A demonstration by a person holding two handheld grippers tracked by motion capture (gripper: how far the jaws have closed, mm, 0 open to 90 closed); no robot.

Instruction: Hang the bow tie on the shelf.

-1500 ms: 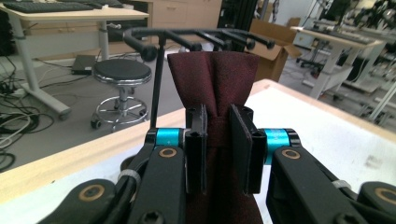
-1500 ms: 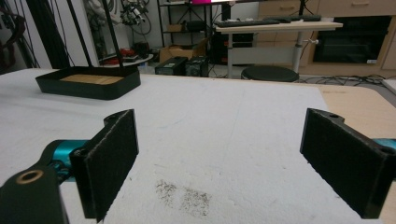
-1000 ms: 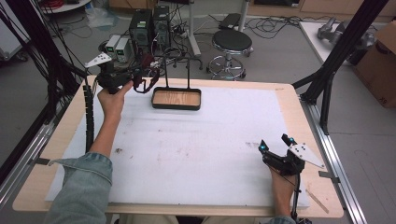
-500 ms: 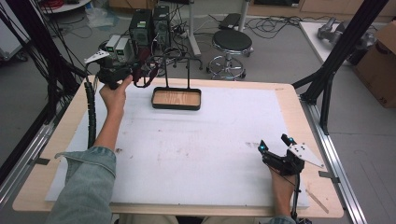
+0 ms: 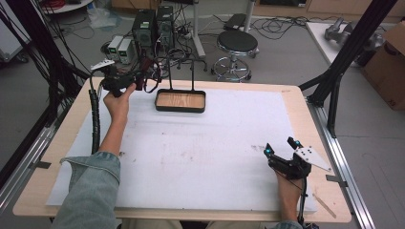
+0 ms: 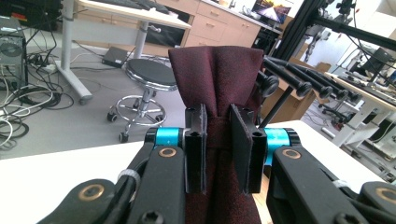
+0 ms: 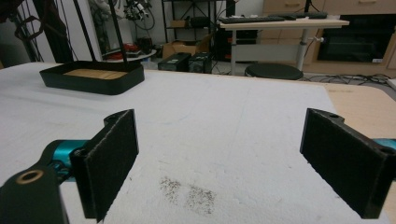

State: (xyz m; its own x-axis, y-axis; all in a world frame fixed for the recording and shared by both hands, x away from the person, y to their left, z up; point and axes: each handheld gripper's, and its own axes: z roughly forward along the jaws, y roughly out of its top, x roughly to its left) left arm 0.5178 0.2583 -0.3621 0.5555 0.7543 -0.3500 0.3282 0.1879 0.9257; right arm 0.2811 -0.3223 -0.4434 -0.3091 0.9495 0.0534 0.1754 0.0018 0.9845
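left gripper (image 5: pixel 141 80): reaching over the table's (image 5: pixel 296 102) far-left corner, jaws pinching a dark red cloth (image 6: pixel 219 79) beside the black tray (image 5: pixel 180 101). right gripper (image 5: pixel 281 148): resting near-right, gaping, gripping nothing.

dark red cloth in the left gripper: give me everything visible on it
The cloth is a dark maroon woven fabric with a fine matte texture. The left gripper has it pinched between its black pads, bunched narrow at the clamp; above the jaws it fans out into soft vertical folds with a straight top edge, and more of it runs down below the jaws. In the high view it is a small dark red patch held up near the far left table edge.
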